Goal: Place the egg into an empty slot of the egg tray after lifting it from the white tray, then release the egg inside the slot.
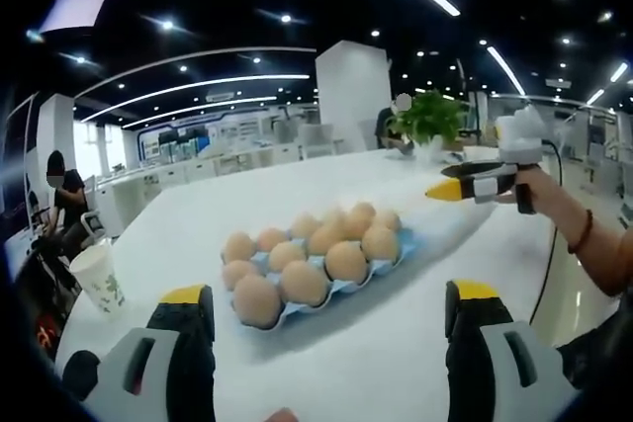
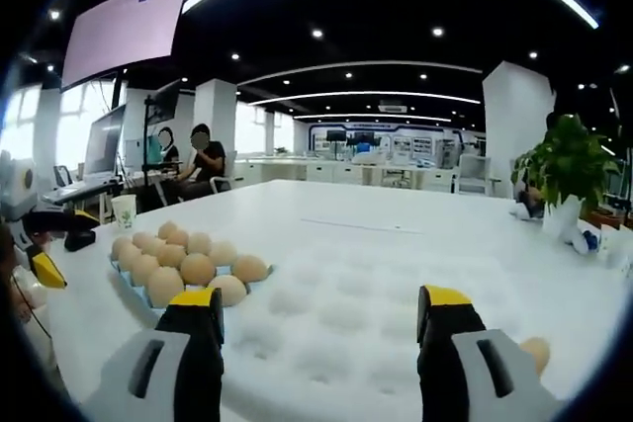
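The blue egg tray (image 1: 321, 269) sits out on the big white table (image 1: 415, 343), and it looks full of eggs (image 1: 346, 261) from the left gripper view; no open slot can be made out there. Around the tray the tabletop is bare on every side, with wide room between it and the near edge and more stretching away behind it.

The left gripper (image 1: 326, 318) hangs short of the tray, its yellow-tipped jaws spread wide apart with nothing between them. Well to the side of the tray stands a paper cup (image 1: 99, 279), close to the table's edge. Beyond the tray on the other side, a hand (image 1: 539, 190) holds the right gripper (image 1: 445, 188) above the table; its tips look close together from here, and nothing shows between them.

The right gripper view sees the tray (image 2: 134, 289) from its other side, with the right gripper (image 2: 312, 313) set off beside it, jaws parted and empty. Here the surface beside the tray shows shallow round dimples (image 2: 326, 303), the white tray perhaps, though its edges are hard to trace. One loose egg (image 2: 537, 351) lies well apart from the tray, half hidden behind the gripper's jaw. A potted plant (image 2: 566, 170) stands far beyond it, toward the table's far edge.
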Available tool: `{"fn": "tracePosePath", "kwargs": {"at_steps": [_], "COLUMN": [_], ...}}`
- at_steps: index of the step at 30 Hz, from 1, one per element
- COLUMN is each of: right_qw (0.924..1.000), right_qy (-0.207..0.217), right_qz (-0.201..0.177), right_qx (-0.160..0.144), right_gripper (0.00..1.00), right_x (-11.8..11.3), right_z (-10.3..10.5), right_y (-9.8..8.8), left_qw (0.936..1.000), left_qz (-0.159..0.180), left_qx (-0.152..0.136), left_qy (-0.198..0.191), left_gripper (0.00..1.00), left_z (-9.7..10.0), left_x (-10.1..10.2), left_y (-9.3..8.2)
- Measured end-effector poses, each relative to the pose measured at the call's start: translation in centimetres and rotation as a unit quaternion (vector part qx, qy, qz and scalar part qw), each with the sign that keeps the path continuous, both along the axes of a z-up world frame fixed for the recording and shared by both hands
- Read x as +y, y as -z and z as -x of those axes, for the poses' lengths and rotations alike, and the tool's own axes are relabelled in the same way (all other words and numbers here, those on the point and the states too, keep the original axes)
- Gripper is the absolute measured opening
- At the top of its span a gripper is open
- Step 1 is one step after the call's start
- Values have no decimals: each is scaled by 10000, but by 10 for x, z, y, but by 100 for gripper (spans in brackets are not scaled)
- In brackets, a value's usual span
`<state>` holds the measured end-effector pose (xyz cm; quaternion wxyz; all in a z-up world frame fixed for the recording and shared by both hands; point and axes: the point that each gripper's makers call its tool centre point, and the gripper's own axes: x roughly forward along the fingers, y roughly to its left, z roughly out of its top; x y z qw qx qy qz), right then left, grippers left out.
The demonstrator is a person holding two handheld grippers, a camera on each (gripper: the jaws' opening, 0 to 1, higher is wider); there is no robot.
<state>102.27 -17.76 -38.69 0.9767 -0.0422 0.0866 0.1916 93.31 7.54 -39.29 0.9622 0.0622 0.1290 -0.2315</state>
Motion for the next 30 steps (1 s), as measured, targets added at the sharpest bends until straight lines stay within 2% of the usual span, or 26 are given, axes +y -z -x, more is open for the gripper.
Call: {"fn": "tracePosePath", "kwargs": {"at_steps": [22,30], "right_qw": [9988,9979], "right_qy": [426,567], "right_qz": [204,305], "right_qx": [-87,-15], "right_gripper": [80,78], "right_x": [-48,-66], "right_z": [0,2], "right_y": [0,9], "left_qw": [10000,10000], "left_qz": [-26,-17], "left_qx": [21,34], "left_qy": [-4,-15], "left_gripper": [99,99], "left_z": [-1,-1], "left_x": [-3,-3], "left_y": [2,3]}}
